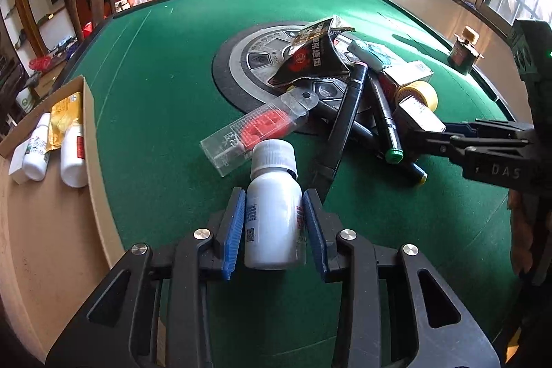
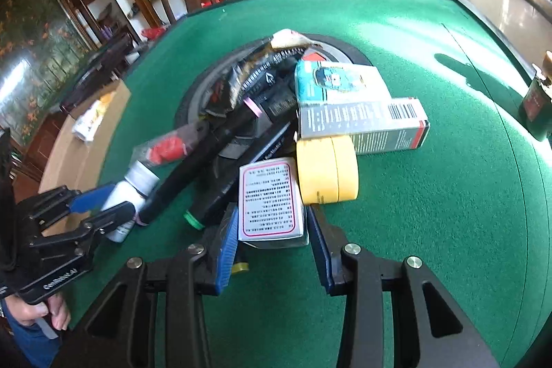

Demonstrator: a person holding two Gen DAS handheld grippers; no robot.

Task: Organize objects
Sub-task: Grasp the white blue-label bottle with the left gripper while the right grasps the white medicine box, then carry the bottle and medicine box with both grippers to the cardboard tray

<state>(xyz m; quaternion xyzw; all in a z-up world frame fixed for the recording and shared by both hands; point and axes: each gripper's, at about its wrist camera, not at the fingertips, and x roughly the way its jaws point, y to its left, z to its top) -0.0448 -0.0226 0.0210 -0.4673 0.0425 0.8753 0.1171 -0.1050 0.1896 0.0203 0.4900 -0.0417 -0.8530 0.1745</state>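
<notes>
Left tool [image 1: 274, 221]: blue pads pressed on both sides of a white pill bottle [image 1: 272, 206], cap pointing away, over open green felt just short of the pile. Right tool [image 2: 272, 247]: fingers straddle a small white printed box [image 2: 270, 199]; whether the pads press it cannot be told. Pile at mid-counter, over the round centre plate [image 1: 241, 64]: clear case with red insert [image 1: 252, 133], black markers [image 1: 345, 112], foil packet [image 1: 317, 54], yellow tape roll [image 2: 326, 169] touching the printed box, two long cartons [image 2: 362, 123]. Cardboard tray [image 1: 90, 140] at the counter's left edge holds white bottles [image 1: 73, 157] and a yellow sachet [image 1: 65, 119]. Counter [image 1: 155, 75]: broad bare felt left of and behind the pile, and toward the right rim, where a dark green jar [image 2: 536, 106] stands apart.
</notes>
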